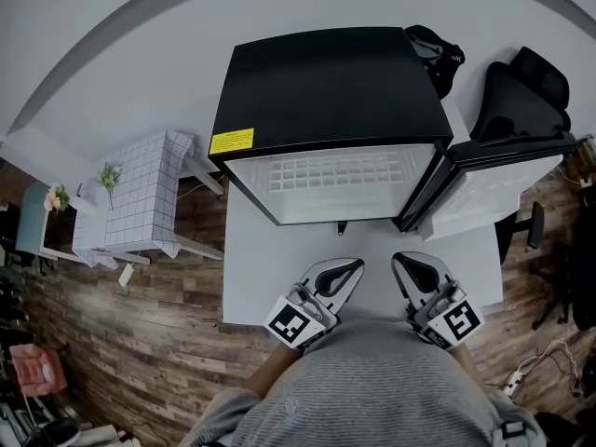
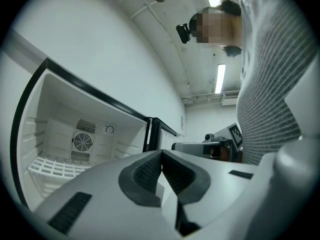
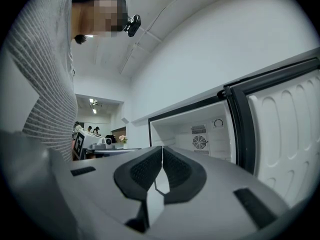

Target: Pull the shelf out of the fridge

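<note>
A black mini fridge (image 1: 326,82) stands on a white table (image 1: 251,287) with its door (image 1: 494,180) swung open to the right. A white wire shelf (image 1: 326,170) lies inside it, also seen low in the cabinet in the left gripper view, shelf (image 2: 55,166). My left gripper (image 1: 352,268) and right gripper (image 1: 400,261) hover side by side over the table, a short way in front of the fridge opening. Both are shut with nothing between the pads, as the left gripper (image 2: 161,153) and right gripper (image 3: 162,148) show close up. Neither touches the fridge or the shelf.
A small table with a checked cloth (image 1: 140,194) stands left of the white table on a wooden floor. A black office chair (image 1: 521,101) and a dark bag (image 1: 436,54) sit behind and right of the fridge. The fan grille (image 2: 82,143) shows on the fridge's back wall.
</note>
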The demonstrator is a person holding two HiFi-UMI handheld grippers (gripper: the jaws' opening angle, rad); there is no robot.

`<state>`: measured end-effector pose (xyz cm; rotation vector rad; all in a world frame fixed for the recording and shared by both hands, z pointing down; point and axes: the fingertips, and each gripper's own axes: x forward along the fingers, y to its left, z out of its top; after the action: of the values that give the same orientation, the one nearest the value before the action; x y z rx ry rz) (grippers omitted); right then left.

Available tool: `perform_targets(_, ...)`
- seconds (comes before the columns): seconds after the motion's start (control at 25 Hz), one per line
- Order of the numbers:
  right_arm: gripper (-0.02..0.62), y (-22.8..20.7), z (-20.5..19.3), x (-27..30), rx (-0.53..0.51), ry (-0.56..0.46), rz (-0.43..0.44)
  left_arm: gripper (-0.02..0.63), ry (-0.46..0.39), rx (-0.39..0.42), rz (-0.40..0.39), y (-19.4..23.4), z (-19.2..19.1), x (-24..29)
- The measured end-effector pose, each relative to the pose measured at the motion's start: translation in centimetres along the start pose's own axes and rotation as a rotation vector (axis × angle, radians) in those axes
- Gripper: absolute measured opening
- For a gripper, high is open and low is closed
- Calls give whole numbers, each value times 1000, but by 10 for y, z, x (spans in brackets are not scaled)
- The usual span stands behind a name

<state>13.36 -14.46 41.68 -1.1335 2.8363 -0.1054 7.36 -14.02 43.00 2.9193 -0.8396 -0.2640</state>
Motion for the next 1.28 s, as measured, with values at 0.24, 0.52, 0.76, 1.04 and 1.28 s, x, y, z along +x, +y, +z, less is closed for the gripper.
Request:
perform_targets(0.24,14,-6,-1,-2,3,22,9,11,-23,-295,70,18,-19,5)
perform_targets(0.52,14,-9,-3,-7,19,13,29,11,-184,-705,110,46,-25,11)
perform_targets(0.76,12,-6,-1,-9,40,5,33,11,-357,-1127,149,70,-41,15)
perform_targets(1.04,13,-5,-2,-15,35,2,16,14,-396,-1207,195,83,-49,18)
perform_targets(1.28,13,-3,0,-18,31,5,6,101,-400,-1234,269,102,-62,18)
